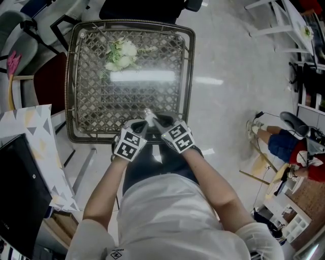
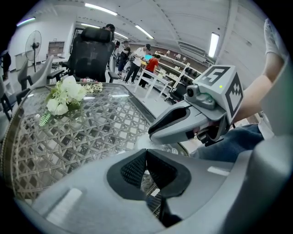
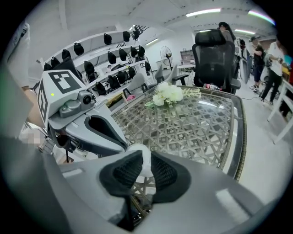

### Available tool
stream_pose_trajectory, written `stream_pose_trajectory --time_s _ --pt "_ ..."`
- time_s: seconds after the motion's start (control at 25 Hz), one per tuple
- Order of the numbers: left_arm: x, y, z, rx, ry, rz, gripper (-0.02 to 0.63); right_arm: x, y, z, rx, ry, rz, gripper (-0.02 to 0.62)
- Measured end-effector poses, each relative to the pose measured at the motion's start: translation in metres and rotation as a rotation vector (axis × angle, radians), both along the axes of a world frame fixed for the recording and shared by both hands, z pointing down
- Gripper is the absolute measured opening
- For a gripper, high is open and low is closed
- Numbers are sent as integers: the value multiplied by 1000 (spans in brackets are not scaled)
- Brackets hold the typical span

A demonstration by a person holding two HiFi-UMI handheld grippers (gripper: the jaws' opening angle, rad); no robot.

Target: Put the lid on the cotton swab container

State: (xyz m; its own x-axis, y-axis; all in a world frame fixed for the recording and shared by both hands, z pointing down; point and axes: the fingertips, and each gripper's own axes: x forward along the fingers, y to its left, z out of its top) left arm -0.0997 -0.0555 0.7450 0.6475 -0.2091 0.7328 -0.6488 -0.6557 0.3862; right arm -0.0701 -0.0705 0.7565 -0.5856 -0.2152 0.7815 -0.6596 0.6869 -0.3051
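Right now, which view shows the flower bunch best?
Left gripper view: the flower bunch is largest and unblocked, side-on on the table. Head view shows it whole from above, smaller; right gripper view, small and far.

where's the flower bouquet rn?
Head view: the white flower bouquet lies on the glass-topped wicker table, far side, left of centre, toward the black office chair.

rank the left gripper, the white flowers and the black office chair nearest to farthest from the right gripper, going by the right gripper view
1. left gripper, close by on the left.
2. white flowers, on the far part of the table.
3. black office chair, past the table's far edge.
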Motion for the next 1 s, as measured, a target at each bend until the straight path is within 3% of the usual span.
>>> stream_pose_trajectory --time_s 0.56,1.0 --pt "-2 -3 -6 30 -78 -56 11 3 -1 -16 -1 -65 42 61" --pt "0 -38 -86 152 -34 -191 11 41 -29 -106 127 -201 113 27"
